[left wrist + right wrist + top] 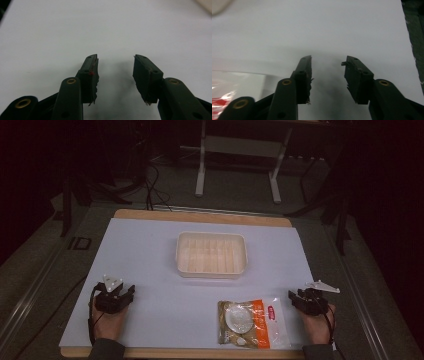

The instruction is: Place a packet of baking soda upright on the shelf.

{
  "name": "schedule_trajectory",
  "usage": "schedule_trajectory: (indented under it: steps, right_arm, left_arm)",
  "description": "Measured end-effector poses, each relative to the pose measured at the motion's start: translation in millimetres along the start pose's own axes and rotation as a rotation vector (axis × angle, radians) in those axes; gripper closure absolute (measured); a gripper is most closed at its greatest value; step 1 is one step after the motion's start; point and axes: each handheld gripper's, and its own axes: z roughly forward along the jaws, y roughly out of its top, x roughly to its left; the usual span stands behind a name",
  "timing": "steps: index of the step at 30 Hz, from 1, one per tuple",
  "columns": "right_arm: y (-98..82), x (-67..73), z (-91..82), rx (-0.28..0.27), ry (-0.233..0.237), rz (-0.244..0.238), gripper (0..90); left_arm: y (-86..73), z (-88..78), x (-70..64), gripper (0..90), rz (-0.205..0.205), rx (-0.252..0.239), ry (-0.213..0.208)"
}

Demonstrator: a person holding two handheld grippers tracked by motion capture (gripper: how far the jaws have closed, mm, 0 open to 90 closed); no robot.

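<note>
A clear plastic food packet (251,323), printed in orange and red with a round white piece showing inside, is lying flat near the front edge of the white sheet (150,270) that is covering the wooden table (200,215). The right gripper (300,299) is resting just beside the packet's right edge, its jaws standing apart with bare sheet between them; in the right gripper view the glossy corner of the packet (227,92) is showing at lower left. The left gripper (117,292) is sitting well apart at the sheet's front left, jaws likewise spread over bare paper (115,37). A shallow cream rectangular tray (211,270) with rounded corners and a ribbed floor is standing at mid-sheet, leaving wide open room between it and both grippers.
</note>
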Motion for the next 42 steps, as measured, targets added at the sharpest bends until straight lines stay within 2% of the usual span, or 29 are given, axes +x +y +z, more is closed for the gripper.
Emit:
schedule_trajectory:
  steps: [2, 3, 5, 6, 8, 10, 13, 14, 16, 20, 21, 23, 25, 31, 42]
  right_arm:
    - [0.7, 0.9, -2.0, -0.003, 0.011, 0.002, 58.4]
    - [1.2, 3.6, -6.0, -0.017, 0.041, -0.017, 59.8]
    - [1.4, 7.5, -9.1, -0.014, 0.056, -0.065, 59.6]
    - [1.6, 8.7, -11.1, -0.014, 0.061, -0.069, 59.5]
    - [1.8, 9.2, -13.1, -0.019, 0.069, -0.057, 59.7]
    - [2.1, 7.1, -22.5, -0.041, 0.119, -0.004, 59.3]
    - [1.7, 6.2, -24.8, -0.044, 0.133, 0.008, 58.8]
    - [-1.5, 4.2, -32.9, -0.040, 0.199, 0.022, 56.2]
    - [-4.3, 6.8, -35.4, -0.019, 0.225, 0.017, 51.1]
    - [-9.9, 12.5, -37.6, -0.013, 0.253, 0.008, 47.2]
    - [-13.1, 15.9, -36.4, 0.001, 0.280, 0.003, 44.0]
    - [-15.0, 18.9, -35.1, 0.017, 0.285, -0.017, 41.4]
    - [-17.1, 20.3, -34.0, 0.018, 0.315, -0.006, 38.4]
    - [-23.8, 25.6, -29.5, 0.042, 0.339, -0.014, 30.8]
    - [-31.7, 31.3, -22.1, 0.077, 0.375, -0.025, 30.1]
  left_arm:
    - [-0.1, -0.2, -0.4, 54.7, 0.001, -0.005, -0.001]
    - [-1.0, -1.6, -0.3, 55.2, -0.001, -0.017, -0.018]
    - [-1.7, -3.0, 0.6, 55.2, -0.008, -0.028, -0.031]
    - [-1.9, -3.6, 1.0, 55.4, -0.013, -0.031, -0.036]
    - [-2.4, -3.8, 1.7, 56.2, -0.019, -0.035, -0.044]
    - [-2.7, -4.6, 3.0, 57.8, -0.030, -0.042, -0.053]
    - [-2.7, -4.0, 3.2, 58.4, -0.030, -0.037, -0.057]
    - [-2.6, -3.8, 2.4, 60.4, -0.020, -0.034, -0.055]
    - [-2.8, -4.1, 1.4, 60.4, -0.011, -0.034, -0.052]
    - [-3.0, -4.2, 1.0, 59.4, -0.008, -0.037, -0.052]
    - [-2.9, -3.8, 0.9, 59.3, -0.009, -0.033, -0.049]
    - [-2.6, -3.1, 0.7, 58.8, -0.006, -0.025, -0.048]
    - [-2.3, -2.6, 0.6, 58.1, 0.000, -0.017, -0.047]
    - [-2.0, -1.9, 0.3, 57.1, -0.001, -0.014, -0.054]
    - [-1.5, -0.7, -0.6, 55.5, 0.005, -0.003, -0.047]
